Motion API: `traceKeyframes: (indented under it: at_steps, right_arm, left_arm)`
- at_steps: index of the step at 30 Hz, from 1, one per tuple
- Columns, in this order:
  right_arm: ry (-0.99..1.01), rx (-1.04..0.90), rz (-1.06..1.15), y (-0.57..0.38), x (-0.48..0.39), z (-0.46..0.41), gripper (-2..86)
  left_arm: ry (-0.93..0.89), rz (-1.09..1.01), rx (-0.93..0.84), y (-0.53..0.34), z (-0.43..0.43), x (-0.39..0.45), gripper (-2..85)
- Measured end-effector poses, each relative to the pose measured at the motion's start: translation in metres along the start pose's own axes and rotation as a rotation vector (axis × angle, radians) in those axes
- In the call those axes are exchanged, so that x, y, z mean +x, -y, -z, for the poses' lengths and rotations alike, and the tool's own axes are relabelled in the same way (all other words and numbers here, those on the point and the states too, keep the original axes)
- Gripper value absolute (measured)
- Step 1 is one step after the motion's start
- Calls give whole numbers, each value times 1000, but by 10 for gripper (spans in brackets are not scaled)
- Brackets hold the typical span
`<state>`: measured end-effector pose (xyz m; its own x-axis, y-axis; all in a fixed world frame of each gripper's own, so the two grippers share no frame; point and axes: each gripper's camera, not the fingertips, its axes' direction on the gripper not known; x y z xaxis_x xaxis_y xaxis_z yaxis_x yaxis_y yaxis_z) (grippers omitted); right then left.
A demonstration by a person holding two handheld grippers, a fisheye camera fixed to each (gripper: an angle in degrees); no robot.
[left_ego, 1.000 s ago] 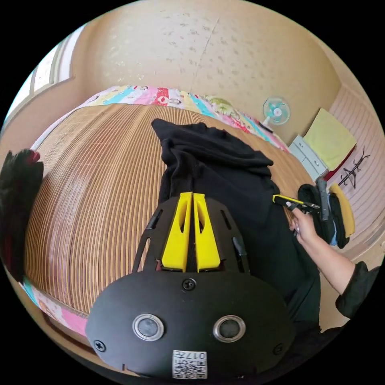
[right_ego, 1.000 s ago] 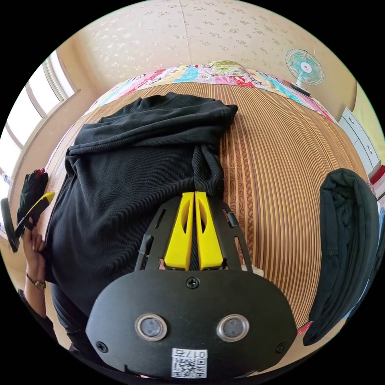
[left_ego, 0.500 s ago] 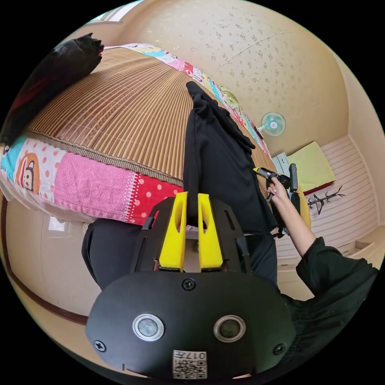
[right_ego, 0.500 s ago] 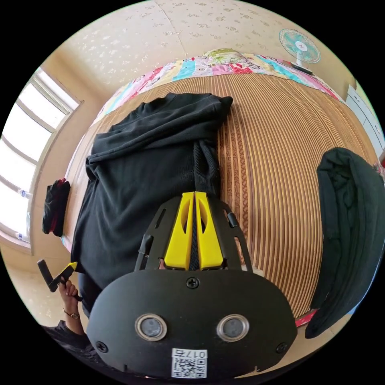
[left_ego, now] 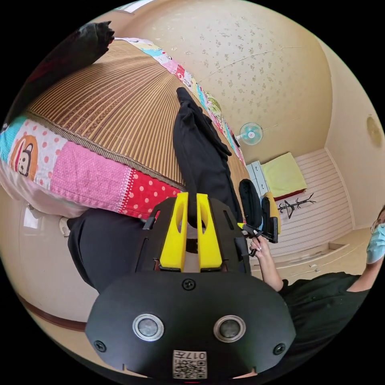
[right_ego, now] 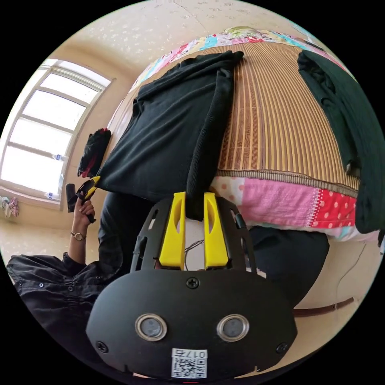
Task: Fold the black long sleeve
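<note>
Currently black long sleeve [right_ego: 172,116] lies lengthwise on mat [right_ego: 276,120], hem overhanging; left gripper [left_ego: 191,200] and right gripper [right_ego: 194,199] each pinch hem fabric

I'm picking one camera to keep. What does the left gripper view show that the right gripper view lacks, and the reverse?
Left gripper view: a yellow cloth and a coat rack by the far wall. Right gripper view: a bright window. Both: the black long sleeve lying across the bamboo mat, above the patchwork sheet.
</note>
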<state>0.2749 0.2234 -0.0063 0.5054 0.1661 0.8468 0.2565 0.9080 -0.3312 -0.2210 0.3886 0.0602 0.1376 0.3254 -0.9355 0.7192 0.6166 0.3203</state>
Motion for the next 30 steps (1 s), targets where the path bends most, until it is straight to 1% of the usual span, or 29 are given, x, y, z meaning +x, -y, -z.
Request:
traceKeyframes:
  at_steps: [1,2,4,5,6,7,8,10,12,13,14,15,16,18,20,21,22,23,24,25,26,27,28,29,30]
  right_arm:
    - [66,66,-16,-6,11,27,48]
    - [107,92,-20,-8,18,39,45]
    - [330,81,-20,-7,54,72,38]
    - [376,80,-41,-7,64,79,36]
    - [466,100,-76,-8,79,96,35]
    - [563,143,-76,-11,84,117,34]
    - [609,168,-61,-13,82,129,33]
    - [692,238,68,-23,58,174,31]
    - [665,273,178,-35,37,202,30]
    - [632,277,216,-44,30,212,30]
    - [614,263,213,-47,30,213,30]
    - [582,198,132,-52,38,210,29]
    - [577,179,95,-61,44,209,30]
    - [580,209,114,-81,39,216,30]
    - [669,272,174,-106,27,230,31]
    - [716,330,208,-123,18,240,31]
    - [758,394,231,-140,12,248,31]
    - [780,426,236,-148,11,251,31]
    - [820,483,233,-159,11,253,31]
    - [852,522,202,-165,16,249,31]
    - [859,529,173,-165,20,244,31]
    - [840,508,75,-160,31,230,31]
    - [770,478,-33,-151,40,215,31]
    - [721,459,-79,-145,42,207,31]
    - [628,398,-140,-126,42,193,31]
  left_arm:
    - [-58,-1,-1,1,8,-2,42]
    - [-88,-4,-4,2,11,-3,42]
    - [-190,-5,-49,6,17,-8,41]
    - [-204,5,-64,7,18,-9,41]
    - [-231,8,-81,9,21,-7,41]
    - [-257,-23,-80,11,27,2,41]
    - [-271,-50,-78,11,31,9,41]
    - [-334,-192,-53,10,54,42,40]
    - [-389,-266,-37,6,68,57,40]
    - [-420,-241,-39,2,72,56,40]
    - [-428,-211,-41,0,74,53,40]
    - [-418,-158,-37,-7,78,47,40]
    - [-376,-142,-41,-17,83,46,40]
    - [-332,-198,-73,-34,91,56,40]
    - [-350,-260,-89,-53,100,68,41]
    - [-409,-266,-73,-65,106,71,41]
    - [-486,-247,-26,-76,113,70,40]
    - [-520,-232,3,-80,116,68,40]
    - [-569,-190,69,-87,121,62,40]
    - [-579,-140,123,-90,123,54,40]
    - [-567,-124,137,-90,122,51,40]
    - [-504,-101,134,-85,116,46,40]
    - [-418,-63,106,-76,104,41,40]
    - [-378,-40,83,-69,97,39,40]
    - [-325,-16,52,-51,82,37,40]
